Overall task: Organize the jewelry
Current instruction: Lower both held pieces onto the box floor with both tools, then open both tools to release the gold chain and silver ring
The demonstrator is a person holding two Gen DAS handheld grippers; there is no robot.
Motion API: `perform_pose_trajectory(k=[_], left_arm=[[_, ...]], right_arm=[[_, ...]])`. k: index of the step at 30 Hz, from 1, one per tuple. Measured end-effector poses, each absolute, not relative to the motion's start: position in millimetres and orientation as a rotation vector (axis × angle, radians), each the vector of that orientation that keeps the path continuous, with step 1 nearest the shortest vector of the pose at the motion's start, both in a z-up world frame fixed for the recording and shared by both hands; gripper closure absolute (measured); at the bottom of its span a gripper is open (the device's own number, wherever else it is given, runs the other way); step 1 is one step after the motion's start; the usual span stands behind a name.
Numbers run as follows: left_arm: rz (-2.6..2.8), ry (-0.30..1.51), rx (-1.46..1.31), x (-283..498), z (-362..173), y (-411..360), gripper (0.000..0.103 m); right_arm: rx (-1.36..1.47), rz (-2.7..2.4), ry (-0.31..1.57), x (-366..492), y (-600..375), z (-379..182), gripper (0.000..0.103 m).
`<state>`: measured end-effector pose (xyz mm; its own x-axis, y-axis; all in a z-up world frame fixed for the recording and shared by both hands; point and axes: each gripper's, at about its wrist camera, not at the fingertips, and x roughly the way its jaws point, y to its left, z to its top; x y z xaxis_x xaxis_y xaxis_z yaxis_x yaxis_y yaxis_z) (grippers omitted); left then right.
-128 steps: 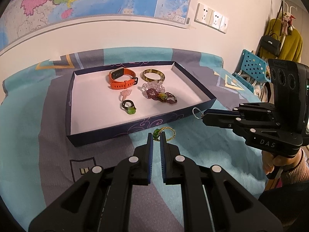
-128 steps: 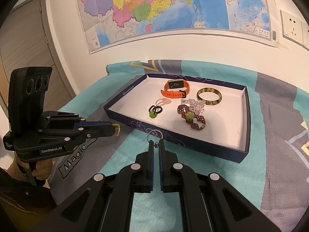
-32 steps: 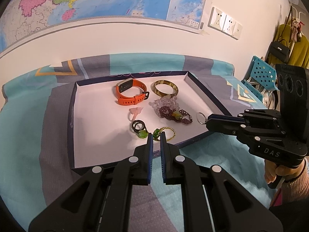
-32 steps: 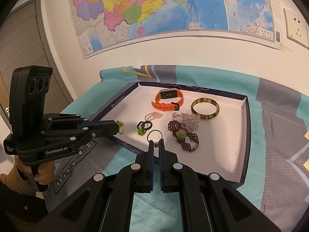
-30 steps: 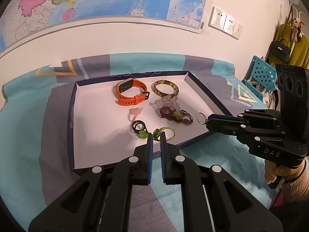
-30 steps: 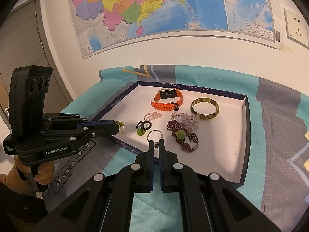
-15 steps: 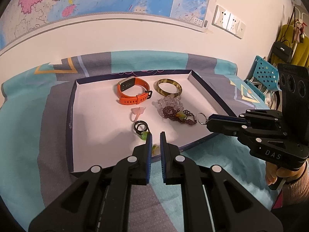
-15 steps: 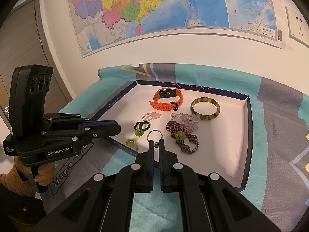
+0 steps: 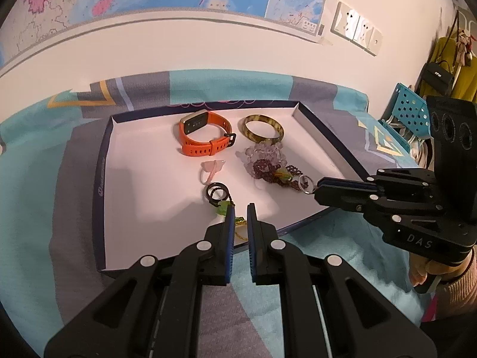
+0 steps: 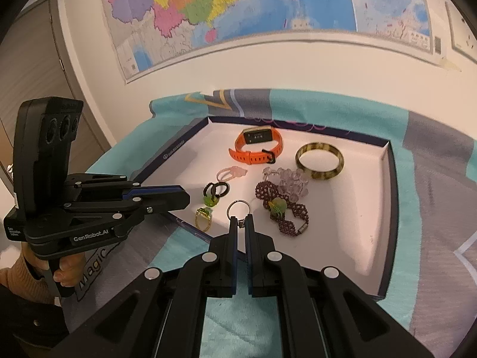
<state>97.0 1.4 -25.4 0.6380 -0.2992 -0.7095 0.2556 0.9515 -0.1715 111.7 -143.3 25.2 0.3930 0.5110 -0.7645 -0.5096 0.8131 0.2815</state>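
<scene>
A navy tray (image 9: 104, 179) with a white floor holds an orange watch (image 9: 205, 137), a tortoiseshell bangle (image 9: 263, 129), a clear and maroon bead bracelet (image 9: 269, 168), a pink ring (image 9: 211, 170) and a black ring with a green charm (image 9: 217, 192). My left gripper (image 9: 239, 211) is open a little and empty above the tray's near edge. A gold ring with a green stone (image 10: 204, 217) lies in the tray just below it. My right gripper (image 10: 241, 222) is shut on a silver ring (image 10: 238, 208) and holds it over the tray.
The tray (image 10: 390, 208) lies on a teal and grey cloth (image 9: 44, 208). A wall with a map (image 10: 238, 15) stands behind. A blue chair (image 9: 408, 113) and hung bags (image 9: 441, 71) are at the far right.
My left gripper moved over the tray's near edge, opened and let the gold ring with the green stone drop into the tray. My right gripper kept hold of the silver ring.
</scene>
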Motion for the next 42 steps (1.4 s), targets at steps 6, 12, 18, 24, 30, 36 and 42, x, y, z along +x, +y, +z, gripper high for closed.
perform_pose_trajectory(k=[6,12,18,24,30,36,42], left_arm=[[-0.311,0.824,-0.056,99,-28,0,0.095],[-0.302,0.827,-0.059,99,-30,0,0.095],[-0.297,0.831,-0.060,100,-31,0,0.095],[-0.281,0.822,-0.060,98,-31,1,0.079],[-0.252,0.798,-0.051,91,-28,3,0.055],[-0.206,0.734,-0.031,73,-18,5,0.018],[-0.141,0.692,-0.002,48,-13,7,0.005]], right_arm=[[0.001,0.643,0.999,117,-139,17,0.100],[-0.001,0.632,1.015,122,-138,11,0.099],[0.000,0.623,1.028,126,-137,8,0.097],[0.009,0.610,1.031,128,-139,7,0.093],[0.012,0.590,1.012,121,-143,13,0.077],[-0.010,0.532,0.946,100,-149,25,0.045],[-0.015,0.454,0.900,81,-161,34,0.014]])
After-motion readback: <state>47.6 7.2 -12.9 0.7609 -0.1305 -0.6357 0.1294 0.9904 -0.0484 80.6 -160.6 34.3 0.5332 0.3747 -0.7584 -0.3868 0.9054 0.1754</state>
